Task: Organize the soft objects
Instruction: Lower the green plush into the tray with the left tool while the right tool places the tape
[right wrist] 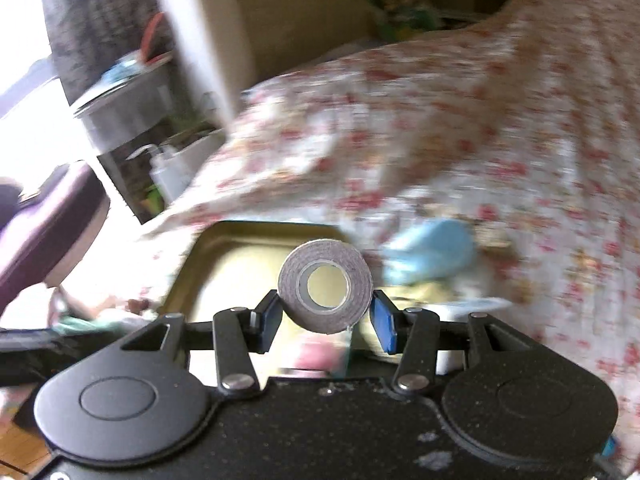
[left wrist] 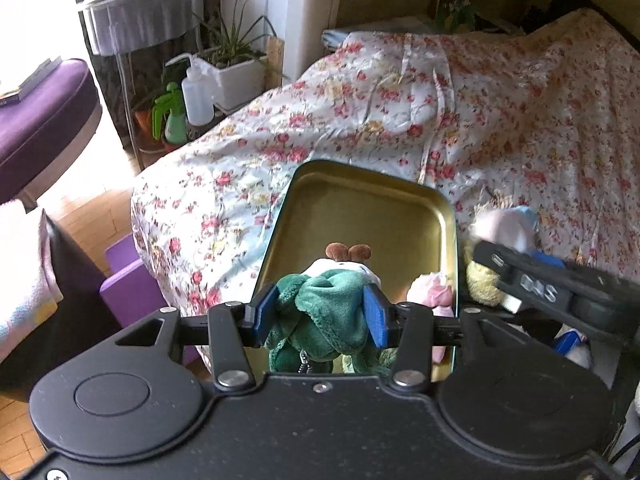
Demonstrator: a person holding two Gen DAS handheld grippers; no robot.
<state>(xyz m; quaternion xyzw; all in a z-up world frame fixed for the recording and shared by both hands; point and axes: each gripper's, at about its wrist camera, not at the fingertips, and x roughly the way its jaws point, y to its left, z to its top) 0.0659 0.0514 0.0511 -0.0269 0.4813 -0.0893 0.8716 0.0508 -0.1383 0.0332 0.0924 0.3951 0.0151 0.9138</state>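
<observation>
Left tool (left wrist: 320, 312) gripping green plush (left wrist: 324, 300), right tool (right wrist: 326, 312) — tape roll (right wrist: 325, 286)

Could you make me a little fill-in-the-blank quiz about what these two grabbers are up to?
1. The left gripper squeezes a plush toy coloured ____.
2. The right gripper holds a roll of ____.
3. The gold tin tray lies on a bedspread with a ____ print.

Missing words: green; tape; floral
</observation>
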